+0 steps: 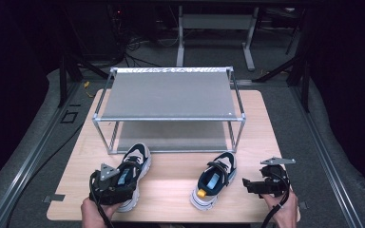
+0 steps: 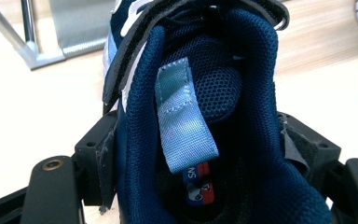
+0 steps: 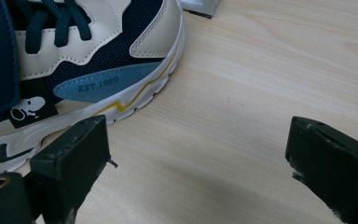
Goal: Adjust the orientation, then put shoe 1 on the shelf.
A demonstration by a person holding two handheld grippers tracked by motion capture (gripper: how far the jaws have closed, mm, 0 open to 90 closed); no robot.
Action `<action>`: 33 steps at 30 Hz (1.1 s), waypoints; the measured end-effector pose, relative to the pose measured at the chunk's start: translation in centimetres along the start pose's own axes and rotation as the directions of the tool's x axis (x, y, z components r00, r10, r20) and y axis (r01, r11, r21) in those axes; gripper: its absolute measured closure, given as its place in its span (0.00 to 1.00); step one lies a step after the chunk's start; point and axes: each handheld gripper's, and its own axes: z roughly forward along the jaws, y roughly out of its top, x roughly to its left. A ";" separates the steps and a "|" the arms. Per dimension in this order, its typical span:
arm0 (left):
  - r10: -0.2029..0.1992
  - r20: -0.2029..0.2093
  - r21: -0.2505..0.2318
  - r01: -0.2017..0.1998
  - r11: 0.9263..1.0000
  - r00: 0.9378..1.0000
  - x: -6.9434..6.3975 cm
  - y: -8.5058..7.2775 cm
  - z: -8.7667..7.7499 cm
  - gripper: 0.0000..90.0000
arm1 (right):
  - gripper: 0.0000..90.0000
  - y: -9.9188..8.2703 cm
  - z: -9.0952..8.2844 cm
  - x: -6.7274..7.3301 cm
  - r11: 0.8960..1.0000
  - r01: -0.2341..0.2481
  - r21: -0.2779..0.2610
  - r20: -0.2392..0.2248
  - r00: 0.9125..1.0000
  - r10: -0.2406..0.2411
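Your left gripper (image 1: 116,187) clamps the heel of the left sneaker (image 1: 133,168), its pads pressing the navy collar on both sides; the left gripper view looks into the shoe, where a pale blue pull tab (image 2: 184,114) hangs inside. The shoe sits at the table's (image 1: 171,175) near left, toe toward the metal shoe rack (image 1: 171,95), whose two shelves hold nothing. The right sneaker (image 1: 215,179) lies to the right of the first. Your right gripper (image 1: 247,186) hovers just beside it, jaws wide apart over bare wood.
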 end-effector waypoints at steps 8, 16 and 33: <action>0.008 0.016 0.012 -0.008 1.000 1.000 0.3 0.8 1.1 0.28 | 0.06 0.2 -0.1 0.3 1.000 0.002 -0.011 0.027 1.000 -0.002; 0.040 0.029 -0.010 -0.040 0.999 0.999 -0.4 2.6 1.1 0.28 | 0.07 0.6 -0.8 0.5 1.000 0.015 -0.027 0.032 0.999 -0.014; 0.056 0.046 -0.034 -0.055 0.998 0.997 -1.6 4.7 2.7 0.28 | 0.07 0.4 -1.2 0.6 0.999 0.018 -0.037 0.021 1.000 -0.017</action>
